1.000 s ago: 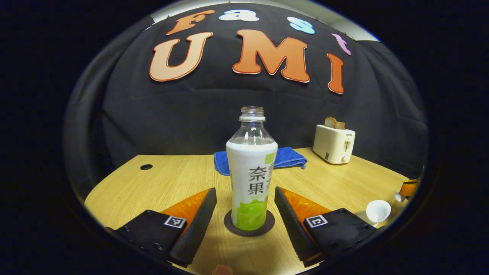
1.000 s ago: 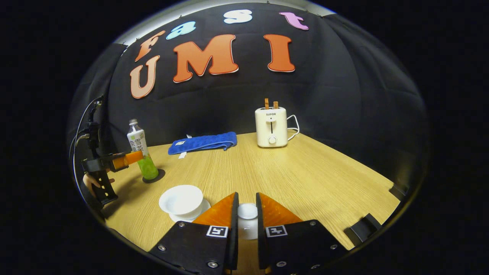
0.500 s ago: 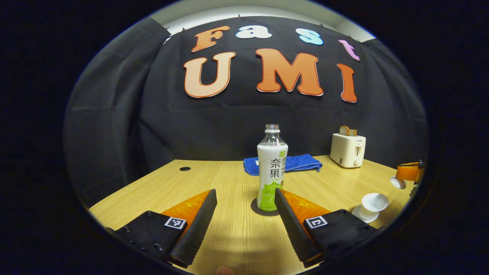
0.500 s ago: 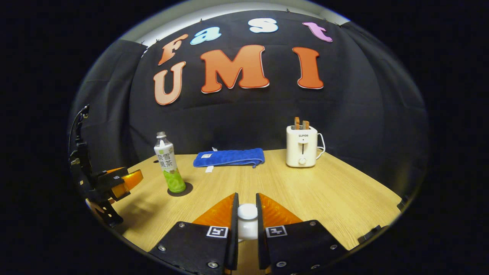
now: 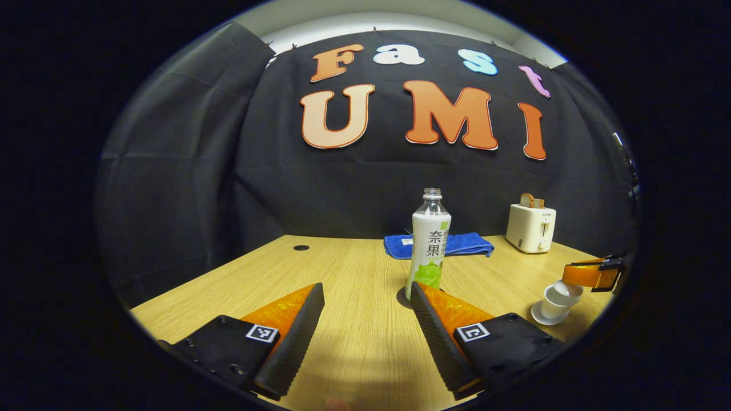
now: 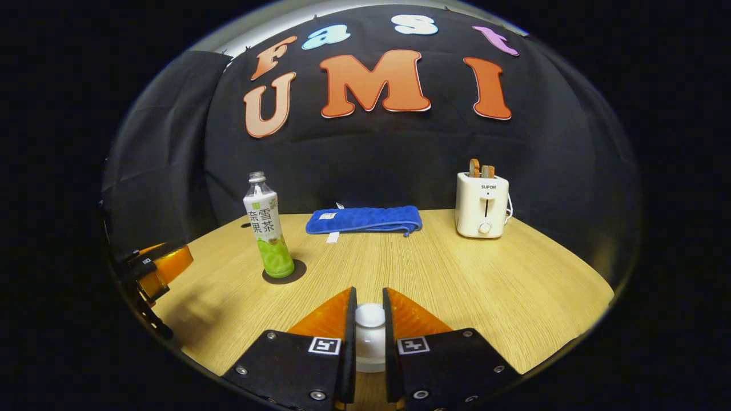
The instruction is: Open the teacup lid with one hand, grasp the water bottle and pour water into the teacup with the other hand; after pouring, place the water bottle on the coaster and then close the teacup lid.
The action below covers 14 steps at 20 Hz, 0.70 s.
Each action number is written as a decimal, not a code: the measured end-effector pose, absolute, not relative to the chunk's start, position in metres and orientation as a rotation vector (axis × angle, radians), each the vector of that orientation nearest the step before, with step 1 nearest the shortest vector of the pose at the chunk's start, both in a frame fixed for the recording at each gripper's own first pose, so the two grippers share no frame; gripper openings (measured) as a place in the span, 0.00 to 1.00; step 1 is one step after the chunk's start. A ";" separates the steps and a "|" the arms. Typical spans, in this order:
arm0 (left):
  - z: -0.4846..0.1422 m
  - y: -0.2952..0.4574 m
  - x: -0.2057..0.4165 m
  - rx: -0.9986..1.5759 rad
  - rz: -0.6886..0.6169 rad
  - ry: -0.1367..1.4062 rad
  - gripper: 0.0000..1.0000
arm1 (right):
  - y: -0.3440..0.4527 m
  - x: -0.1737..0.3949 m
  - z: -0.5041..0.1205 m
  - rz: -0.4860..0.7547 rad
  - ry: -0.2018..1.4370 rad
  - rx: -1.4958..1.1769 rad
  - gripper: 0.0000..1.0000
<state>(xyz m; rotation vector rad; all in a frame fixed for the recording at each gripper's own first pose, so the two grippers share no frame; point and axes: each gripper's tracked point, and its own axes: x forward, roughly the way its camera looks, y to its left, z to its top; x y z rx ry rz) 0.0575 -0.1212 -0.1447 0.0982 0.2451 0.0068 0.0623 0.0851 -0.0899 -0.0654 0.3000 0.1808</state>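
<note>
While the water bottle (image 5: 429,242) stood upright and uncapped on its dark round coaster (image 5: 403,297), the left gripper (image 5: 365,319) hung low over the wooden counter (image 5: 342,268) with its jaws spread wide and nothing between them. In the left gripper view the bottle rose just beyond the tip of the gripper's right-hand finger, apart from both fingers. Behind it lay a folded blue towel (image 5: 451,244), and farther right near the black cloth wall stood a cream toaster (image 5: 530,228) with toast in its slots.

At the right edge of that view the white teacup (image 5: 556,300) sat on its saucer (image 5: 542,317), and the right gripper (image 5: 591,274) hovered just above it. A white shape lay at the cup's rim under that gripper; at this edge of the lens it was hard to tell whether the lid touched the cup.

In the right gripper view the right gripper (image 6: 370,331) was pinching the white teacup lid (image 6: 370,315) by its rounded knob, both fingers pressed against it. Beyond it the water bottle (image 6: 266,228) stood on the coaster (image 6: 284,272) at the left of the counter (image 6: 457,274), the towel (image 6: 365,220) lay at the back, and the toaster (image 6: 481,204) stood to the right. The left gripper (image 6: 154,269) showed at the far left edge, well apart from the bottle.
</note>
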 end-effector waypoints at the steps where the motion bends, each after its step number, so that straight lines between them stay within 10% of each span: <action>1: -0.146 -0.121 0.056 0.094 0.009 0.250 0.98 | 0.086 0.063 -0.092 0.181 0.302 -0.063 0.22; 14: -0.149 -0.124 0.054 0.089 -0.002 0.260 0.97 | 0.090 0.061 -0.103 0.189 0.323 -0.092 0.36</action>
